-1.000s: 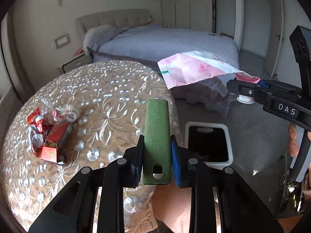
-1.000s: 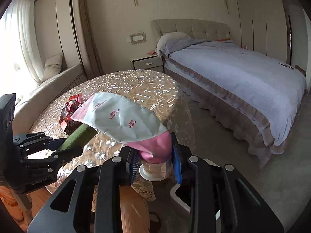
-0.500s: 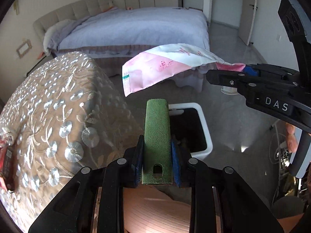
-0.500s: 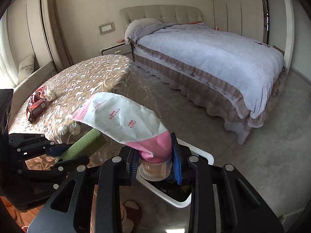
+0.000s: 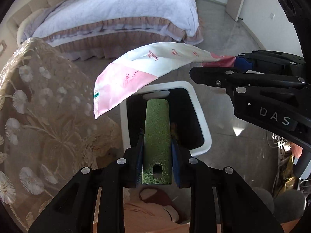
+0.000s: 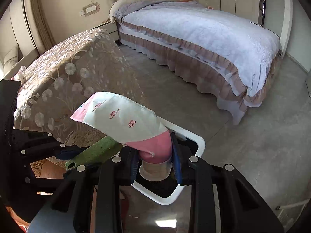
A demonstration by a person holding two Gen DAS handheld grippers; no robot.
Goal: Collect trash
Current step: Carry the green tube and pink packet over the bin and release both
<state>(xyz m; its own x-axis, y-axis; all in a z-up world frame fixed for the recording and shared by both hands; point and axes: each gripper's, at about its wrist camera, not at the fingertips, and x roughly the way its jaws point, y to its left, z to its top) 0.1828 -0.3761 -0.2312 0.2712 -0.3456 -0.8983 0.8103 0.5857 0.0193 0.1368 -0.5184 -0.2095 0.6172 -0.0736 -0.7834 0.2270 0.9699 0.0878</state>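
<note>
L gripper [image 5: 157,147] clamped on stiff green strip [image 5: 157,132], R gripper [image 6: 155,155] on limp pink/white pouch [image 6: 124,120] by its spout end. Both over bin [image 5: 202,124], 12 o'clock. Pouch looks light, floppy; spout grip is right.

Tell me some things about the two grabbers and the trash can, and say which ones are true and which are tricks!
1. The left gripper is shut on the green strip. True.
2. The right gripper is empty. False: it is shut on the pink and white pouch, near its cap.
3. The trash can has a closed lid. False: its top is open and the inside looks dark.
4. The trash can stands on the floor beside the covered table. True.
5. The pouch lies on the bed. False: it is held up in the air over the trash can.
</note>
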